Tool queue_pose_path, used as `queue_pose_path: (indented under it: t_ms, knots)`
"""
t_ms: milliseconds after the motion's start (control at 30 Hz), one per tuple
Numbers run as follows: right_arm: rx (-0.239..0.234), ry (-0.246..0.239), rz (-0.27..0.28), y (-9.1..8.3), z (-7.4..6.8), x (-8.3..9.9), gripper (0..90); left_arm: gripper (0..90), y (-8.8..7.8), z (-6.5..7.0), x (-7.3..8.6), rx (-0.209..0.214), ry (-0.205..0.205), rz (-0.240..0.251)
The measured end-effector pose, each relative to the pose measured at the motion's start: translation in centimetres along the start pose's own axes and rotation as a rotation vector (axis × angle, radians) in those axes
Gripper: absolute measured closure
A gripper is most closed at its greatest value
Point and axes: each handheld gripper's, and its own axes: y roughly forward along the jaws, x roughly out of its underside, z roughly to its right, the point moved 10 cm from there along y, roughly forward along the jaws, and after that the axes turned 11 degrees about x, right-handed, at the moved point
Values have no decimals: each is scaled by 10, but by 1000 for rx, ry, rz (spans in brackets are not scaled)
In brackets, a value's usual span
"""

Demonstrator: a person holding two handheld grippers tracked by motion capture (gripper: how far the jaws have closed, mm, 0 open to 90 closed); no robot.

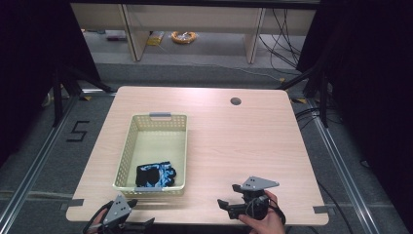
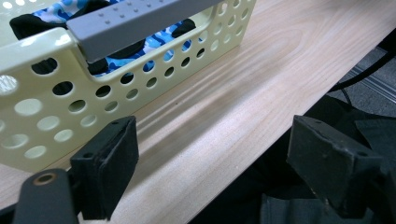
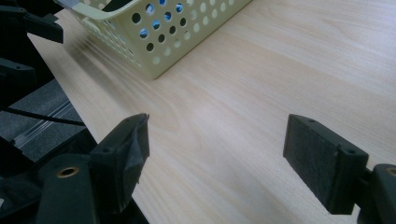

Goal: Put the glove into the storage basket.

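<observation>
Left hand-held gripper (image 2: 212,172): jaws spread wide, holding nothing, at the near edge of the surface (image 1: 243,141).
Right hand-held gripper (image 3: 217,163): jaws spread wide, empty, low over bare wood.
Basket (image 1: 127,146): pale yellow, perforated, grey handles; just ahead of the left hand-held gripper, well apart from the right one.
Cloth (image 1: 155,174): black with blue pattern, inside the basket's end nearest the left hand-held gripper.
Writing: floor mark (image 1: 78,130) resembling "5", beyond the left hand-held gripper.
</observation>
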Motion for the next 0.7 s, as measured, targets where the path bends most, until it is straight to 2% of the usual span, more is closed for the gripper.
queue_pose_path:
  t_ms: [33,67,100,133,200,267,300,333,367,400,433,500,533,567,600,700]
  knots:
    - [7,15,-11,-2,-1,2,236,159,0,0,0,-1,1,0]
    - [18,0,3,-2,1,1,236,159,0,0,0,0,1,0]
    - [13,12,-10,-4,0,3,234,159,0,0,0,0,0,-1]
    - [9,0,6,-3,1,3,227,159,0,0,0,1,0,0]
    - [12,9,0,-4,1,5,185,159,-2,-2,2,-8,20,-27]
    - [28,19,-10,-5,1,8,168,159,-2,-2,2,-12,19,-23]
    - [38,18,-19,-5,2,9,168,159,0,0,1,3,0,-10]
    - [30,-6,-18,-5,1,11,167,159,0,1,3,12,-15,-19]
    - [45,-12,-26,-6,2,13,167,159,2,1,2,-2,-15,0]
    - [35,-12,-25,-7,0,14,167,159,1,1,2,5,-14,-5]
    - [55,-27,-27,-7,2,15,167,159,1,1,2,10,-13,-13]
    - [55,-24,-28,-9,1,18,167,159,1,0,0,-2,-2,3]
    - [57,-16,-34,-10,0,20,166,159,1,-1,1,-6,2,-2]
    - [55,-30,-22,-9,1,20,166,159,-1,-2,3,-4,14,-28]
    - [68,-26,-41,-12,1,23,166,159,-1,-2,3,-1,14,-34]
    - [82,-44,-54,-13,2,31,167,159,0,-2,2,-9,14,-16]
